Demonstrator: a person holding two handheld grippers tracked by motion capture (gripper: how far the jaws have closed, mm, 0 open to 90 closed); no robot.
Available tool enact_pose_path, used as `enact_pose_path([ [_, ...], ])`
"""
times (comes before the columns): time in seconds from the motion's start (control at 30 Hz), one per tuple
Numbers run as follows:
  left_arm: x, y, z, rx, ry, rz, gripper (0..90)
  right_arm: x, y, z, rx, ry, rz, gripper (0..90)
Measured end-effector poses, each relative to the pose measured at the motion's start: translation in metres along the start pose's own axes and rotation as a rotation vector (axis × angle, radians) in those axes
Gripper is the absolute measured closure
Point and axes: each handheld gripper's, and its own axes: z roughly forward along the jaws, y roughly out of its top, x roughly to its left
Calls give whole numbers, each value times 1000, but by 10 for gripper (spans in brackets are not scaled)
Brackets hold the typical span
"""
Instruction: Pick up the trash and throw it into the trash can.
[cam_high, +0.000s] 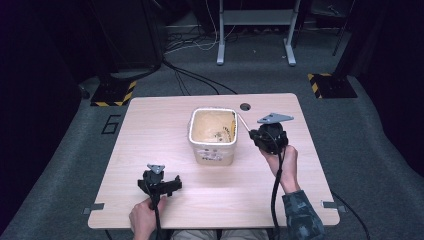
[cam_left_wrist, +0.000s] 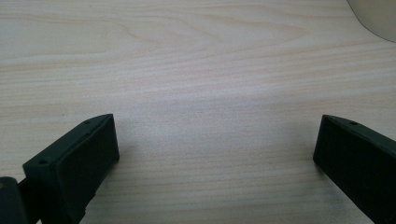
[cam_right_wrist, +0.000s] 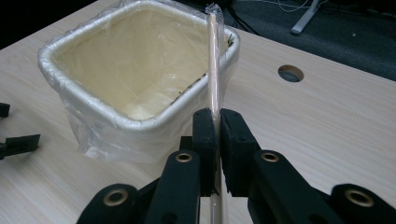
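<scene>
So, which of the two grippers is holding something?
The right gripper: its fingers are shut on a thin straw beside the bin. The left gripper is open over the table.

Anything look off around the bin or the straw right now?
Nothing stands out. The white square bin with a clear plastic liner stands upright on the light wooden table. The right gripper pinches the wrapped straw cleanly; no spill or damage shows.
</scene>
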Motion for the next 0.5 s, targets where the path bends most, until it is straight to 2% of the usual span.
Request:
enact_pose_path([
  [0.5, 0, 0, 0, 0, 0, 1, 0, 17, 28, 14, 33, 31, -57, 850],
])
